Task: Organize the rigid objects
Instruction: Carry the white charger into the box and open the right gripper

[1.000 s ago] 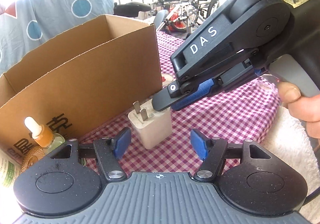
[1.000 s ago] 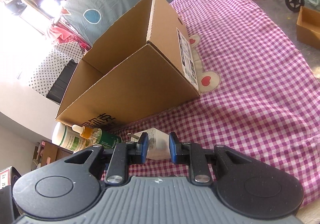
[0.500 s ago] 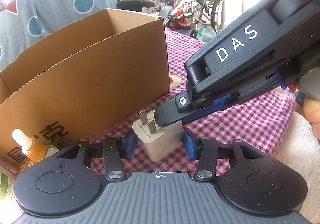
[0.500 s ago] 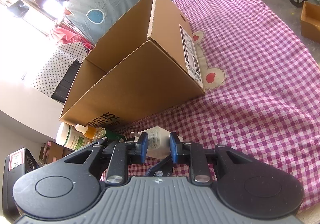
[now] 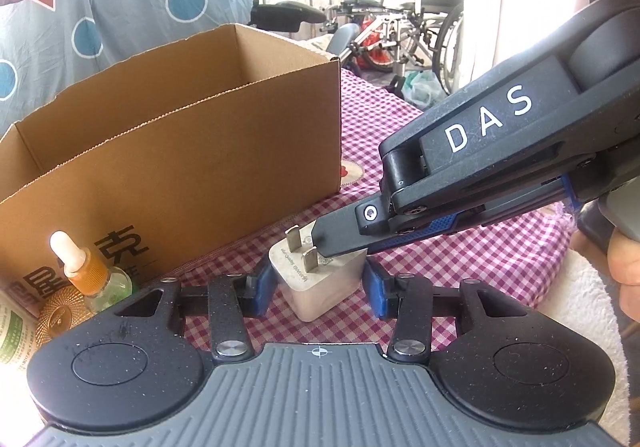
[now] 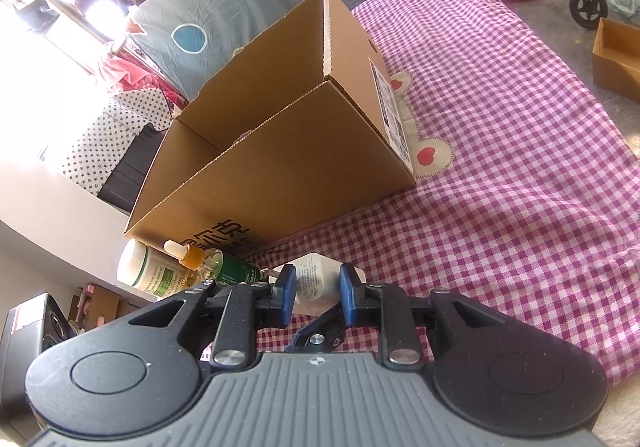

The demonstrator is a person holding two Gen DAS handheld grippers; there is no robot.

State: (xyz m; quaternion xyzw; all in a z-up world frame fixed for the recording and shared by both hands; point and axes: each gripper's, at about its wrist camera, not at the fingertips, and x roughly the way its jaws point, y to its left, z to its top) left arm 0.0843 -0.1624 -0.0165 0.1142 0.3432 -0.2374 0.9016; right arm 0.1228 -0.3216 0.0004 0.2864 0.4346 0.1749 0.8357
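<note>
a white charger plug [image 5: 320, 283] stands on the pink checked cloth [image 5: 460, 259] just in front of an open cardboard box [image 5: 180, 175], pinched from two sides at once. the left gripper [image 5: 318, 289] has its blue pads against the plug's flanks, prongs pointing up and away, while the right gripper [image 6: 316, 293] clamps the same plug from above, its black finger lying across the top face beside the prongs. both claws appear clenched on the plug. beside the box's near corner wait a dropper bottle [image 5: 86, 271] with an orange collar, a green-labelled white bottle [image 6: 146, 275] and a round gold mesh item [image 5: 60, 319]. what shows of the box interior looks bare, so the sorting seems barely begun: the plug has yet to go in, and the bottles remain outside.
</note>
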